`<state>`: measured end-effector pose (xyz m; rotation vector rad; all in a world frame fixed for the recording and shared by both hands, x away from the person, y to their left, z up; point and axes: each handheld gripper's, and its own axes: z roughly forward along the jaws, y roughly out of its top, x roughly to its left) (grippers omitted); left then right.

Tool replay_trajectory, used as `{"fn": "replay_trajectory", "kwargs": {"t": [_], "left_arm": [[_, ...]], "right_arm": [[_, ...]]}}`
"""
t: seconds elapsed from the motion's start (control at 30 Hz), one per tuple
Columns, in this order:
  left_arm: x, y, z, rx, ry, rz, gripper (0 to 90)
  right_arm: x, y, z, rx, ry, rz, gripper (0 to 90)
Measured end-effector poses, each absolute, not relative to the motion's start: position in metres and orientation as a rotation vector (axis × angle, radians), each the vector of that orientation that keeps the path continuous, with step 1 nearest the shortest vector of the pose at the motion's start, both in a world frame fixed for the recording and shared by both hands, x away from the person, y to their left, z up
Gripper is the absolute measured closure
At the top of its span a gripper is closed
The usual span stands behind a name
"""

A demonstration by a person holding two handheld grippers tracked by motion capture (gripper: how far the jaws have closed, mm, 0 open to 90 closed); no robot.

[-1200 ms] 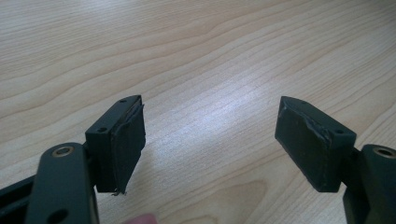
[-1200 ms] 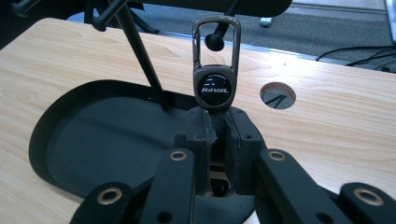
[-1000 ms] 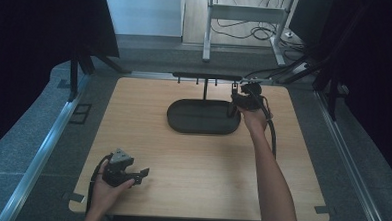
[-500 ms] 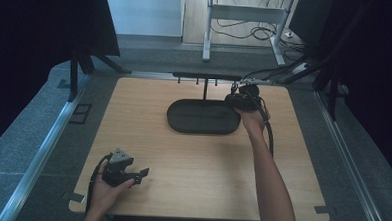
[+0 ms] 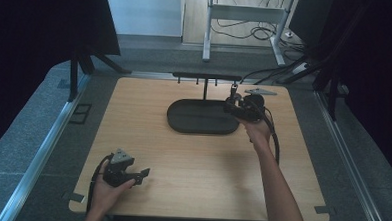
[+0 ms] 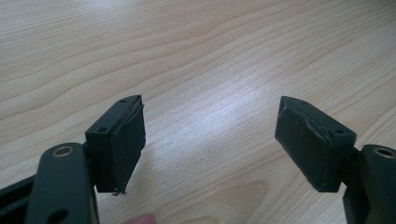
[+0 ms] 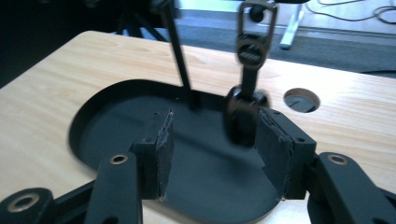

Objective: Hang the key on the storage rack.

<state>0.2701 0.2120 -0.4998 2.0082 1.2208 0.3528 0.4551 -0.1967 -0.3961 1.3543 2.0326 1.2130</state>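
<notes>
The key fob, a dark tag on a metal clip, hangs from the right end of the rack's crossbar, its lower end swinging just above the right rim of the rack's oval black base. Judging by how things lie, the hanging is done: the fob dangles free from its hook, and what is left appears to be only drawing the hand away.

At the near left corner of the table, well apart from the base, the left gripper rests low over the bare wood in the person's left hand; in the left gripper view its jaws stand wide with nothing between them.

At the base's right end, the right gripper is held out on a long, nearly straight forearm, wrist level and jaws pointing toward the rack's upright post. Its jaws have just been opening. In the right gripper view the blurred fob hangs close by the inner face of the right-hand pad, with the other pad well clear, so nothing is gripped. The remaining three hooks to the left of the fob carry nothing.
</notes>
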Motion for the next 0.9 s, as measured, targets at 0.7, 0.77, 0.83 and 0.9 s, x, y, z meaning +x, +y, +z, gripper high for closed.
{"fn": "replay_trajectory", "kwargs": {"t": [0.7,0.77,0.83,0.9], "left_arm": [[0.271,0.207,-0.501,2.025,1.206,0.361,24.9],[0.271,0.206,-0.501,2.030,1.207,0.363,25.0],[0.271,0.206,-0.502,2.033,1.207,0.363,25.0],[0.271,0.206,-0.502,2.034,1.207,0.363,25.0]], "right_arm": [[0.363,-0.223,-0.410,1.187,2.063,1.442,48.8],[0.353,-0.229,-0.417,1.186,2.065,1.443,48.7],[0.344,-0.233,-0.425,1.185,2.073,1.430,48.7],[0.336,-0.238,-0.433,1.191,2.084,1.419,48.7]]}}
